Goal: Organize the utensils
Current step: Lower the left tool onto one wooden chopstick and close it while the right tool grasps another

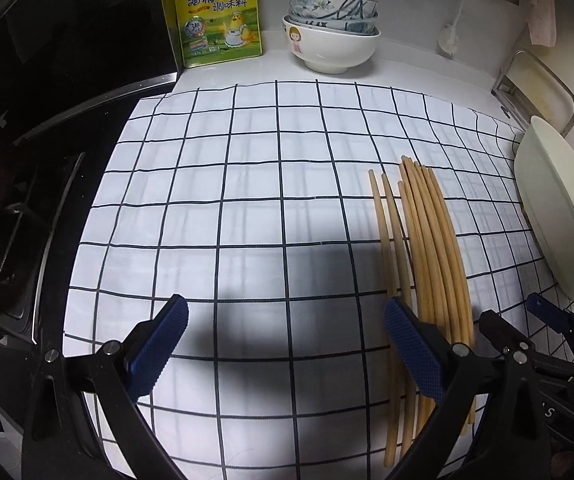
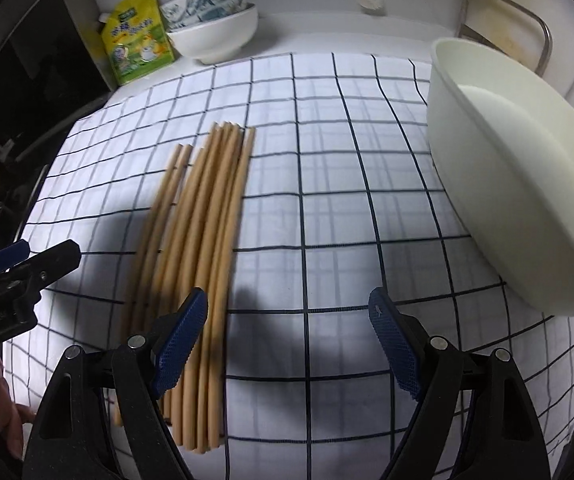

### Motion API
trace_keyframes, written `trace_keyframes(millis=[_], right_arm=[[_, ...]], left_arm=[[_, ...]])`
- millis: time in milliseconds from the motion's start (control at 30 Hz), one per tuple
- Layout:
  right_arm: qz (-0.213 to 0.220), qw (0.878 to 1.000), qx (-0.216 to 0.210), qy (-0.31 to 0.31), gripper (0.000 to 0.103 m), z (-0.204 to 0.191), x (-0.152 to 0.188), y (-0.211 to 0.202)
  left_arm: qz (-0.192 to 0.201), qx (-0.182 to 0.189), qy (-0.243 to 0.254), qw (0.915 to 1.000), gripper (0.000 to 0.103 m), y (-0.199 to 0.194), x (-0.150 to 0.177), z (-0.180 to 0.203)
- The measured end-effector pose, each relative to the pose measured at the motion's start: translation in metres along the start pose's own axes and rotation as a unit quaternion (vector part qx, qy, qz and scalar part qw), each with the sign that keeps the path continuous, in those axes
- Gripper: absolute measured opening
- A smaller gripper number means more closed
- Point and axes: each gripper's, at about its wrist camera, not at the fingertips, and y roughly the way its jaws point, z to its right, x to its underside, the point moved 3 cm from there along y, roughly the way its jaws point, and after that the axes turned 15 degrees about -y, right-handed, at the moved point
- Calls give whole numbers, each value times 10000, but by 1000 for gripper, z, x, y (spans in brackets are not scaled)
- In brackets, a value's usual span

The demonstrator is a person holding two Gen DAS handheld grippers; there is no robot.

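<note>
Several wooden chopsticks point(image 1: 427, 248) lie side by side on a white cloth with a dark grid point(image 1: 247, 200). They also show in the right wrist view point(image 2: 203, 216). My left gripper point(image 1: 287, 344) is open and empty, low over the cloth, with the chopsticks at its right finger. My right gripper point(image 2: 291, 344) is open and empty, with the chopsticks at its left finger. A large cream tub point(image 2: 527, 184) lies tipped on its side to the right of the chopsticks. It also shows in the left wrist view point(image 1: 559, 216).
A yellow seasoning pouch point(image 1: 219, 16) and stacked bowls point(image 1: 333, 28) stand at the back. A black stove point(image 1: 47, 120) borders the cloth on the left. A metal rack point(image 1: 539, 88) stands at the back right. The right gripper's tips point(image 1: 527, 328) show beside the left one.
</note>
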Motion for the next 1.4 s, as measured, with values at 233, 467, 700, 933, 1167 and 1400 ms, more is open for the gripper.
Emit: trace_keyframes(millis=[233, 467, 700, 933, 1167, 1400], right_arm=[[-70, 9999, 100, -32, 79, -5, 3, 7], [-206, 9991, 265, -259, 79, -7, 4, 10], [-168, 9989, 392, -219, 79, 2, 6, 9], [-134, 9988, 403, -226, 79, 6, 9, 8], [-81, 9986, 409, -338, 79, 3, 7, 9], [160, 9960, 500, -723, 78, -6, 1, 11]], left_arm=[[-117, 166, 99, 9997, 97, 11, 5, 5], [-329, 255, 87, 9991, 97, 19, 14, 10], [-380, 264, 139, 9988, 97, 24, 16, 15], [-457, 177, 209, 9986, 97, 32, 19, 17], [-429, -38, 356, 9984, 97, 36, 24, 16], [-313, 37, 325, 9990, 93, 35, 23, 17]])
